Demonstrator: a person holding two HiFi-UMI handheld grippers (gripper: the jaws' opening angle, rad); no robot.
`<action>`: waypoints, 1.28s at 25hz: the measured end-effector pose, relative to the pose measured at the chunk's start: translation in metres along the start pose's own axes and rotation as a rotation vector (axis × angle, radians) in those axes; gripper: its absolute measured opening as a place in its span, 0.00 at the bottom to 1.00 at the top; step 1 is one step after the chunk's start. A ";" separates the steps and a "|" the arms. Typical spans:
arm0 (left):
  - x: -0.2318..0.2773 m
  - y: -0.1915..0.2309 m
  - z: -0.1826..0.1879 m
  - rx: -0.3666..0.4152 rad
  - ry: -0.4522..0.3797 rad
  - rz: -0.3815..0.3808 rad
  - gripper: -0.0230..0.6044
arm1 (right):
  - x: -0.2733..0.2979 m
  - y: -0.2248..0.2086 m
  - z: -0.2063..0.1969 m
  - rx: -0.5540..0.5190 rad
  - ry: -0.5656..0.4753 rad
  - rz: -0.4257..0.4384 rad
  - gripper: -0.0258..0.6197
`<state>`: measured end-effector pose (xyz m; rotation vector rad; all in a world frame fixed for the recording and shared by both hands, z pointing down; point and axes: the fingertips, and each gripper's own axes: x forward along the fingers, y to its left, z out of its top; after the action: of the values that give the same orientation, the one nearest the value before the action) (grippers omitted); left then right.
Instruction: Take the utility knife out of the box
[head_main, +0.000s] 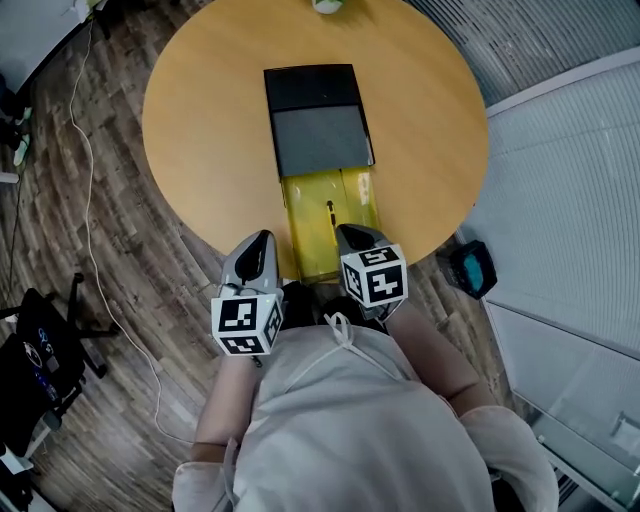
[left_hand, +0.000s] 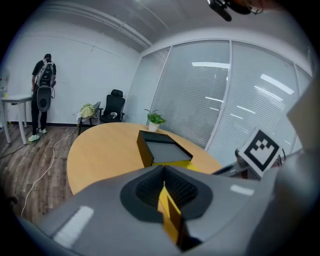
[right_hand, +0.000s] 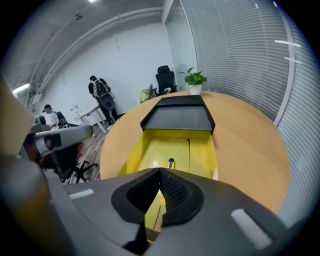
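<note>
On the round wooden table (head_main: 200, 110) lies a box: a black sleeve (head_main: 315, 115) with a yellow tray (head_main: 305, 225) slid out of it toward me. In the tray a small dark piece shows, the utility knife (head_main: 330, 210) (right_hand: 171, 162); its body is hard to tell from the yellow. My left gripper (head_main: 262, 240) (left_hand: 163, 169) hangs shut over the near table edge, just left of the tray, apart from it. My right gripper (head_main: 352, 235) (right_hand: 160, 171) is shut with nothing in it, above the tray's near right end and short of the knife.
A potted plant (head_main: 327, 5) (right_hand: 195, 79) stands at the table's far edge. On the floor to the right sits a teal object (head_main: 472, 268); a black chair (head_main: 40, 360) and a white cable (head_main: 95, 270) lie to the left. A person (left_hand: 44, 90) stands far off by a wall.
</note>
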<state>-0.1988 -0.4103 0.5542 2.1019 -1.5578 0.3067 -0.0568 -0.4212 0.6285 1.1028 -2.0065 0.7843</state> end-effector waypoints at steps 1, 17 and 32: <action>0.004 0.002 -0.002 0.000 0.004 -0.003 0.05 | 0.008 -0.002 -0.003 -0.001 0.024 -0.004 0.04; 0.034 0.033 -0.026 -0.029 0.078 -0.006 0.05 | 0.077 -0.018 -0.012 -0.025 0.224 -0.122 0.20; 0.026 0.029 -0.012 0.031 0.072 -0.015 0.05 | 0.073 -0.019 -0.012 0.030 0.213 -0.044 0.14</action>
<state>-0.2159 -0.4322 0.5839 2.1015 -1.5038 0.3987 -0.0652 -0.4529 0.6976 1.0307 -1.7928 0.8737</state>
